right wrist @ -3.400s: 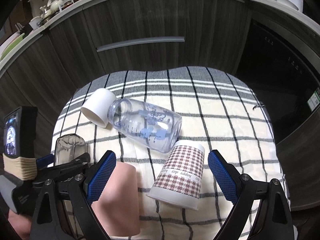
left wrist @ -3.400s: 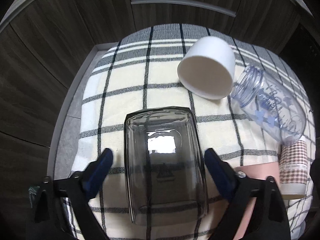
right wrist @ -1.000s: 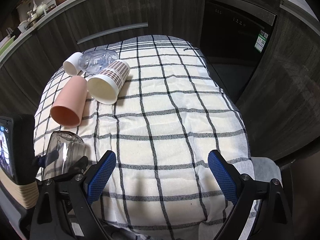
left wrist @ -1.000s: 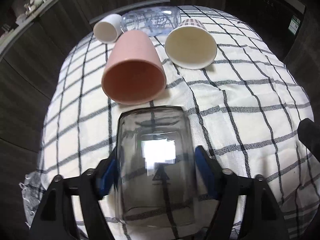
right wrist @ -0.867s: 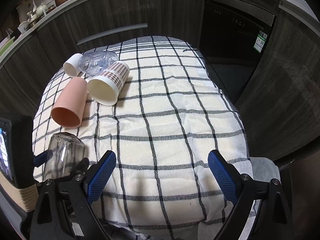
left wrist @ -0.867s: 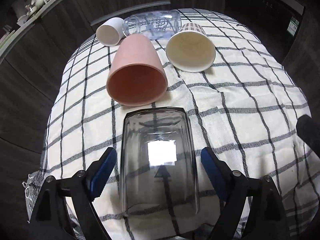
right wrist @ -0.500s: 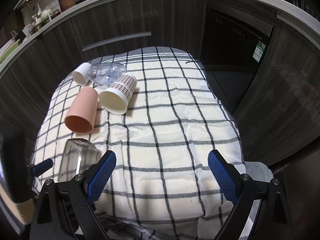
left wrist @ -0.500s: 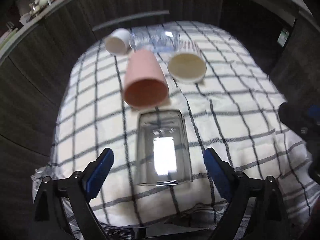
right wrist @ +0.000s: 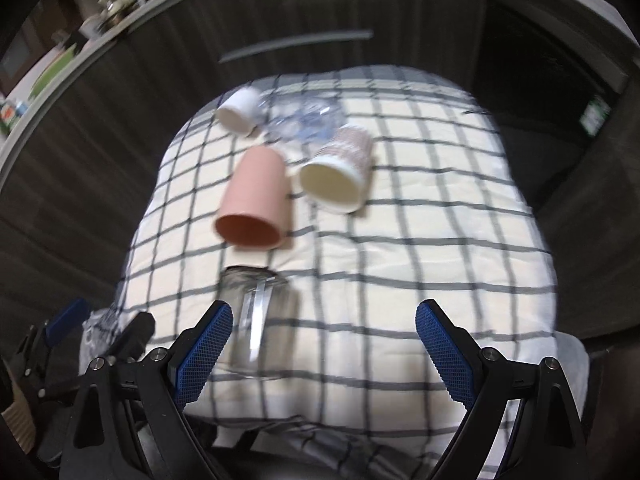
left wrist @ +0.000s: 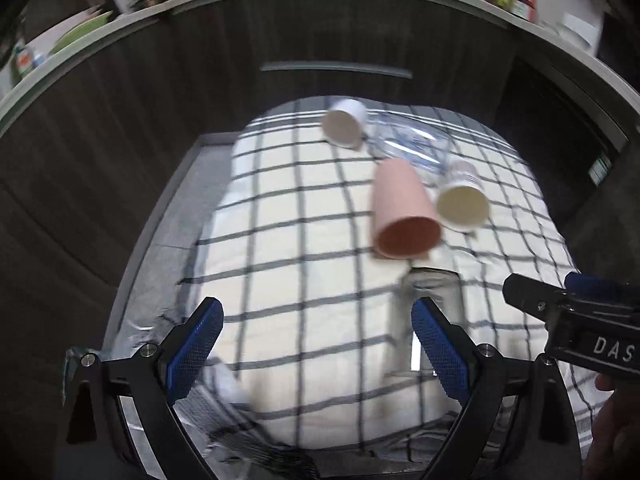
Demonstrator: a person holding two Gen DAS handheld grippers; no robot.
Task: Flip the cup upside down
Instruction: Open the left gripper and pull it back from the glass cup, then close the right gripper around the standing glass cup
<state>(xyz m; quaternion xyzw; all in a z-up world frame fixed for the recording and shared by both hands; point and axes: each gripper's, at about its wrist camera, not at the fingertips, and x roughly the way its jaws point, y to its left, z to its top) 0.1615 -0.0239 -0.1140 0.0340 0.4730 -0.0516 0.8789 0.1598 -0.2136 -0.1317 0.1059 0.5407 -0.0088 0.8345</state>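
A clear glass cup (left wrist: 430,312) stands upside down on the checked cloth (left wrist: 296,216) near the front edge; it also shows in the right wrist view (right wrist: 256,324). My left gripper (left wrist: 316,344) is open and empty, to the left of the glass and back from it. My right gripper (right wrist: 320,344) is open and empty, above the front edge with the glass by its left finger. Both views are blurred.
A pink cup (right wrist: 254,206), a plaid paper cup (right wrist: 338,172), a clear bottle (right wrist: 300,120) and a small white cup (right wrist: 240,114) lie on their sides further back. Dark cabinets (right wrist: 280,12) stand behind the table. The right gripper's body shows at the left view's right edge (left wrist: 576,320).
My left gripper let go of the glass, which now stands upside down, and has pulled back and swung left. The right gripper has also drawn back and up.
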